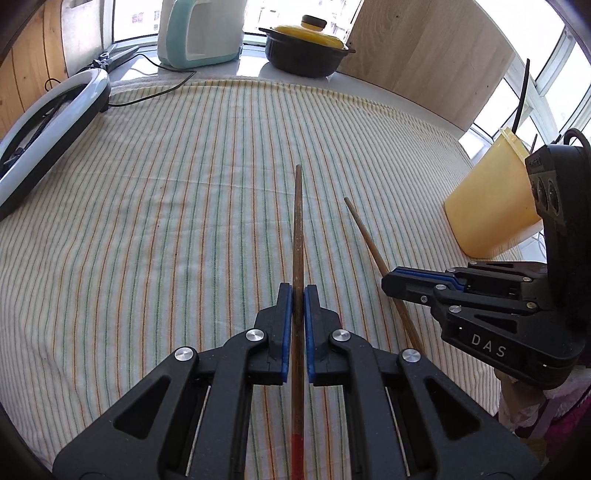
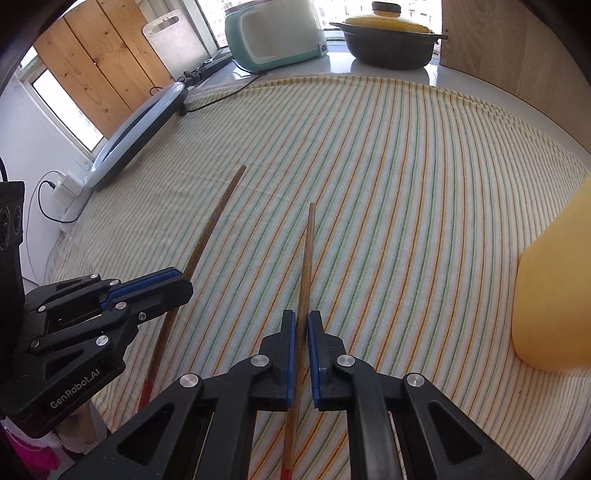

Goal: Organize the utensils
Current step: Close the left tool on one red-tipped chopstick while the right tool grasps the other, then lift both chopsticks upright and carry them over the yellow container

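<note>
We see two chopsticks over the cloth (image 1: pixel 184 221) that covers the worktop, the left chopstick (image 1: pixel 297 229) between the fingers of the left claw (image 1: pixel 297 295), the right chopstick (image 2: pixel 307 258) in the right claw (image 2: pixel 301 325) just beside it. To the right of them stands a cup (image 1: pixel 487 206) on the cloth. At the far edge, behind the cloth, we find a pot (image 1: pixel 306 48) with its lid on, an appliance (image 1: pixel 199 33) to its left, and a ring lamp (image 1: pixel 48 129) at the left edge.

chopstick (image 1: pixel 297 229): matt wood | tablecloth (image 1: pixel 166 206): woven cloth | pot (image 1: pixel 304 55): glossy
</note>
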{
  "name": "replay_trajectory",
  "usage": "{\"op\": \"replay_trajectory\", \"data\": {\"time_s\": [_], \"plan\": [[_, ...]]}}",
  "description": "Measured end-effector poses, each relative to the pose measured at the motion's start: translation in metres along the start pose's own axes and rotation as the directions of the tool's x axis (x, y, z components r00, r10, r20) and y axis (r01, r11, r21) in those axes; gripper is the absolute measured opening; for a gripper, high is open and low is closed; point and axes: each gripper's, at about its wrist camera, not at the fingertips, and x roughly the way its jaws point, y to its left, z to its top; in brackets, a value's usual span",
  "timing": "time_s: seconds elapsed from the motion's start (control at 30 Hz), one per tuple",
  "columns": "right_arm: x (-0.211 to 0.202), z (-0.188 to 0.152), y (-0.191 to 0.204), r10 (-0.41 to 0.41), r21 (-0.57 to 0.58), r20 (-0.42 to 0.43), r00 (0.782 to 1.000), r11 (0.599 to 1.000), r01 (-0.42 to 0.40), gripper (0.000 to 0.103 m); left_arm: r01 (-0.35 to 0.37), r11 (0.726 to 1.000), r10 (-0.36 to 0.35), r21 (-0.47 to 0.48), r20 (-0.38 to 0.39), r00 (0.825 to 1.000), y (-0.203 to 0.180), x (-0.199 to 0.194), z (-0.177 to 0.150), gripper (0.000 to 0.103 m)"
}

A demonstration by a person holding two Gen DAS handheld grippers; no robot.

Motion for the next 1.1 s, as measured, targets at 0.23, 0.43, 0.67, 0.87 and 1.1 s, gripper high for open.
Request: {"op": "replay_trajectory", "data": {"time_s": [0.23,0.43,0.67,0.87,1.1], "plan": [[-0.027,-0.025,-0.009,0.015,0.021,0.101,0.995,1.000,-0.017,0.004,-0.014,1.000,0.016,-0.023,0.127,0.992,-0.008,-0.009,-0.007,0.004],[-0.052,-0.044,-0.017,0.019,0.073,0.194,0.981,0.997,-0.033,0.004,0.012,0.999,-0.003,-0.051,0.160,0.987,-0.015,-0.012,-0.013,0.004],[-0.081,-0.055,-0.022,0.005,0.089,0.276,0.961,0.996,-0.030,0.004,0.047,0.998,-0.040,-0.032,0.181,0.983,-0.026,-0.025,-0.013,0.004],[-0.116,-0.063,-0.028,-0.014,0.081,0.362,0.932,0.997,-0.017,0.004,0.089,0.996,-0.091,0.018,0.234,0.968,-0.046,-0.049,0.000,0.004],[-0.152,-0.074,-0.039,-0.027,0.098,0.448,0.893,0.995,-0.018,0.004,0.140,0.987,-0.157,0.079,0.284,0.946,-0.076,-0.073,0.014,0.004]]}}
